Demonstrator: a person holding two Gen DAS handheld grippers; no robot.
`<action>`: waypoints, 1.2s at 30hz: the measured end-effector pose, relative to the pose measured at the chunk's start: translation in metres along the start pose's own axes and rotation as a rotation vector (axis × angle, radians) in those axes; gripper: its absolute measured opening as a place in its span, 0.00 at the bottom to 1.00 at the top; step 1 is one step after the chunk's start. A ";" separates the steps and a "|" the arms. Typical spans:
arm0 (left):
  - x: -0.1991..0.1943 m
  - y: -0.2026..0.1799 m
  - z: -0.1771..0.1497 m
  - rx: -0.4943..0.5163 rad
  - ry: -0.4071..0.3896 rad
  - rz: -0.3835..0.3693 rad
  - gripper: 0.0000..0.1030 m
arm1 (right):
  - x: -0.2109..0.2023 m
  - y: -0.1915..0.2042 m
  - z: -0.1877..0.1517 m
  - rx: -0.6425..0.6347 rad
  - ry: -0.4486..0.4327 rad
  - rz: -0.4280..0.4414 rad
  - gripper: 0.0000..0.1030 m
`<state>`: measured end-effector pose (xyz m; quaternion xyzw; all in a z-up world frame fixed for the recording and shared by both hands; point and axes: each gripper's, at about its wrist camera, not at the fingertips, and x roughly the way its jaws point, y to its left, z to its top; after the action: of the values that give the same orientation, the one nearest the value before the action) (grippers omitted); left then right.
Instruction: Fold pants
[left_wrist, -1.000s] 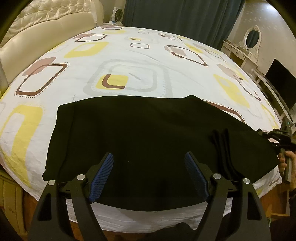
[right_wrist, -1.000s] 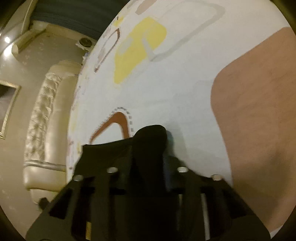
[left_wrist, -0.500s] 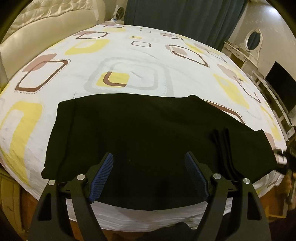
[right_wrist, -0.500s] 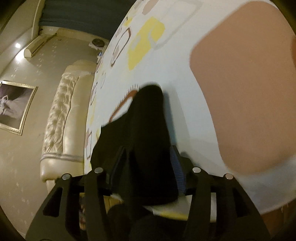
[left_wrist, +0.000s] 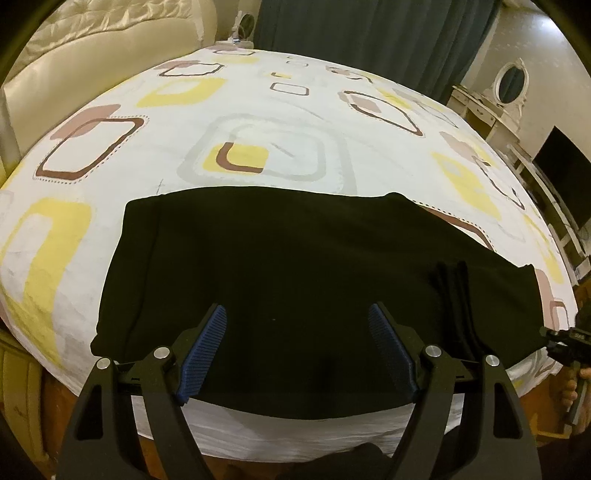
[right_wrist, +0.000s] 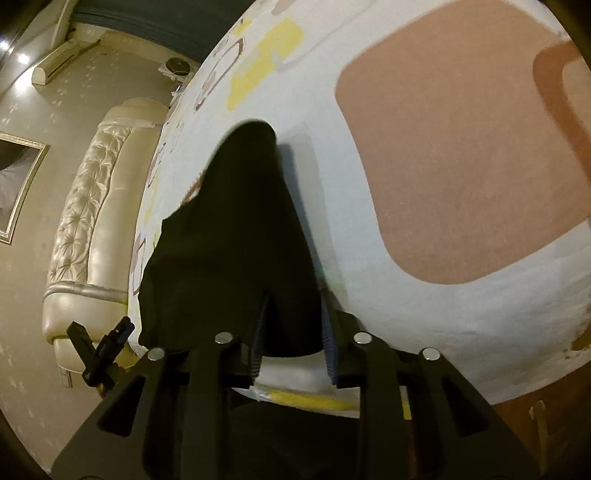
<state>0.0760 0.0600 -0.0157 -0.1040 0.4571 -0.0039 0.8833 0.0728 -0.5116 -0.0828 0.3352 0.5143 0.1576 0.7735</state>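
My left gripper (left_wrist: 295, 343) hangs with its jaws wide apart at the bottom centre of its frame, gripping nothing, above the black pants (left_wrist: 295, 273). My right gripper (right_wrist: 291, 332) has just been closing, and a fold of the pants (right_wrist: 236, 236) lies between its blue pads (right_wrist: 258, 347); I cannot tell if they press it. The pants lie flat along the near edge of the bed (left_wrist: 258, 122), across the lower middle of the left view.
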 end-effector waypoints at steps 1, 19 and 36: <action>-0.001 0.002 0.001 -0.011 -0.002 -0.007 0.76 | -0.011 0.008 0.002 -0.011 -0.044 -0.021 0.28; -0.010 0.070 0.014 -0.210 0.025 -0.146 0.76 | 0.045 0.053 -0.018 -0.071 0.052 0.048 0.50; 0.037 0.191 0.003 -0.433 0.142 -0.390 0.65 | 0.047 0.063 -0.023 -0.110 0.025 0.037 0.70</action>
<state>0.0832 0.2440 -0.0797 -0.3751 0.4795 -0.0834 0.7889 0.0781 -0.4298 -0.0785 0.2995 0.5083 0.2045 0.7811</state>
